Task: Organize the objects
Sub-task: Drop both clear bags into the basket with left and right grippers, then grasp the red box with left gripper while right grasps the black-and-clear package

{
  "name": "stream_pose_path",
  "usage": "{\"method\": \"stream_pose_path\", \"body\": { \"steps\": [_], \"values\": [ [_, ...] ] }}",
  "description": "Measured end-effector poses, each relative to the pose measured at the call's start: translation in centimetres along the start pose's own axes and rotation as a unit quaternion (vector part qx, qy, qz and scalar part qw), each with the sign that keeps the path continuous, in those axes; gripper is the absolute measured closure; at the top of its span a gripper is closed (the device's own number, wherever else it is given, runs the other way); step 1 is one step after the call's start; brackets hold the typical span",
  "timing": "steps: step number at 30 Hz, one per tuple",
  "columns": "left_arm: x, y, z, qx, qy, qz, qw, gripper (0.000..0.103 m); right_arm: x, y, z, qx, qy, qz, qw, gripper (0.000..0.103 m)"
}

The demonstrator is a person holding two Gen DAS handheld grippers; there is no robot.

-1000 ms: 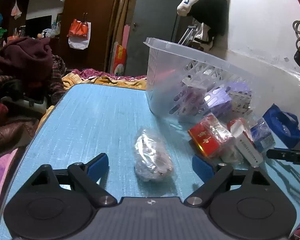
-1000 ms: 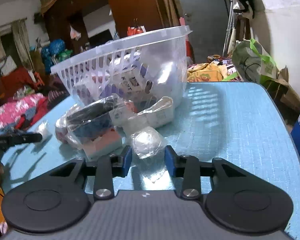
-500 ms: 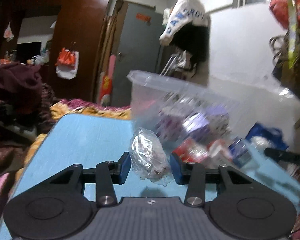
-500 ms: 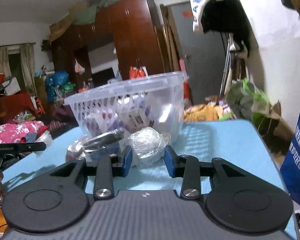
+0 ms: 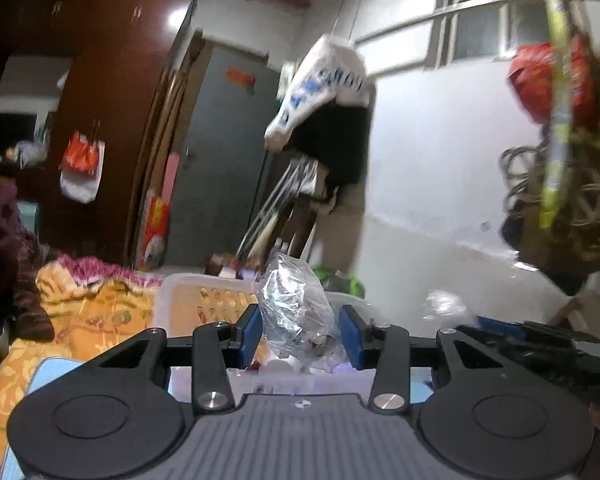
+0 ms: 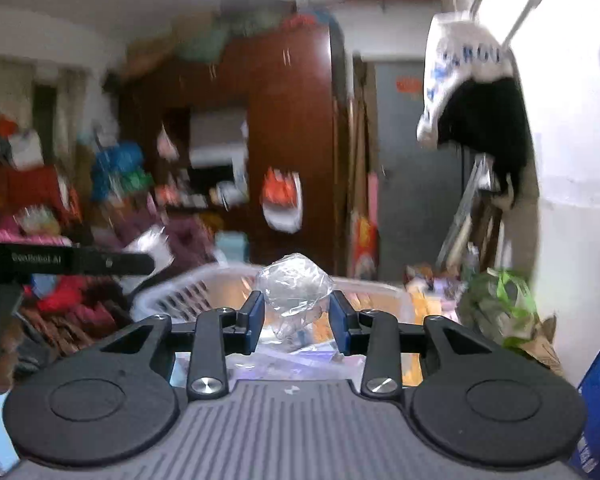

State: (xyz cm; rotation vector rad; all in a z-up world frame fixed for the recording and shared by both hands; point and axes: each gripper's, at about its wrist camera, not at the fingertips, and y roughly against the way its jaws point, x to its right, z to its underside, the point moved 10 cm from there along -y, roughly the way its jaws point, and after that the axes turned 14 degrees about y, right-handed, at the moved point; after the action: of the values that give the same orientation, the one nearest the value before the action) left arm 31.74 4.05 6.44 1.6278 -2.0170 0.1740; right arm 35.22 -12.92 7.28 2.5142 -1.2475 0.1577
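Observation:
My left gripper (image 5: 299,334) is shut on a clear plastic bag with dark contents (image 5: 296,316) and holds it in the air above the white slotted laundry basket (image 5: 204,296). My right gripper (image 6: 296,320) is shut on a crumpled clear plastic packet (image 6: 294,290) and holds it above the same basket (image 6: 188,292). Purple and white packets (image 6: 296,356) lie inside the basket below the right gripper. The right gripper also shows in the left wrist view (image 5: 540,336) at the right, and the left gripper in the right wrist view (image 6: 72,260) at the left.
A blue table corner (image 5: 56,372) shows at lower left. Orange bedding (image 5: 88,312) lies behind the basket. A brown wardrobe (image 6: 292,140), a grey door (image 5: 224,152) and hanging clothes (image 5: 328,120) stand at the back. A green bag (image 6: 500,304) sits at right.
Both grippers have risen from the table with their bags and now hold them over the basket's open top. The left gripper closed on its bag during the first half second.

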Motion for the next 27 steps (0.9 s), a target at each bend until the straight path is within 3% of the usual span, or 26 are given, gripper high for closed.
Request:
{"method": "stream_pose_path", "body": {
  "steps": [3,7,8,9,11,12,13,14,16,17,20,22,27],
  "values": [
    [-0.3,-3.5,0.0,-0.032,0.008,-0.021,0.9993,0.057,0.0,-3.7,0.0,-0.045,0.014,0.003,0.999,0.064],
    [-1.1,-5.9,0.7,-0.056,0.007,-0.044,0.9974,0.055,-0.3,-6.0,0.6,-0.068,0.029,0.011,0.997,0.063],
    [-1.5,-6.4,1.0,-0.067,0.008,-0.048,0.9966,0.052,-0.3,-6.4,0.8,-0.071,0.03,0.013,0.997,0.058],
    [-1.9,-6.7,1.2,-0.072,0.014,-0.052,0.996,0.043,-0.3,-6.6,0.9,-0.074,0.031,0.016,0.997,0.051],
    [-2.7,-5.4,1.2,-0.064,0.03,-0.054,0.996,0.039,-0.3,-4.9,1.1,-0.066,0.031,0.028,0.997,0.024],
    [-2.5,-4.3,1.1,-0.052,0.032,-0.043,0.9972,0.039,-0.3,-3.2,0.9,-0.045,0.027,0.028,0.998,0.018],
    [-2.2,-2.6,1.2,-0.038,0.03,-0.024,0.9986,0.034,-0.6,-1.6,0.7,-0.021,0.017,0.026,0.999,0.004],
    [-1.9,-0.7,1.6,-0.028,0.028,-0.004,0.9992,0.03,-0.7,0.5,0.9,0.007,-0.001,0.025,1.0,0.0],
    [-1.4,2.7,3.5,-0.013,0.011,0.025,0.9996,0.008,-1.1,3.7,2.2,0.041,-0.031,0.018,0.999,0.0],
    [-1.5,3.4,4.5,-0.014,0.004,0.02,0.9997,0.006,-1.7,4.6,3.7,0.038,-0.042,0.006,0.998,0.0],
    [-2.7,3.8,8.7,-0.056,-0.007,-0.013,0.9983,0.006,-3.7,3.8,8.0,-0.018,-0.035,-0.025,0.999,0.0],
    [-3.6,3.0,10.3,-0.083,0.002,-0.015,0.9964,0.006,-4.7,2.2,10.0,-0.061,-0.019,-0.029,0.998,0.0],
    [-6.5,0.8,12.4,-0.128,0.051,-0.039,0.9897,0.006,-5.3,-0.8,11.6,-0.108,-0.042,-0.053,0.992,0.0]
  ]
}}
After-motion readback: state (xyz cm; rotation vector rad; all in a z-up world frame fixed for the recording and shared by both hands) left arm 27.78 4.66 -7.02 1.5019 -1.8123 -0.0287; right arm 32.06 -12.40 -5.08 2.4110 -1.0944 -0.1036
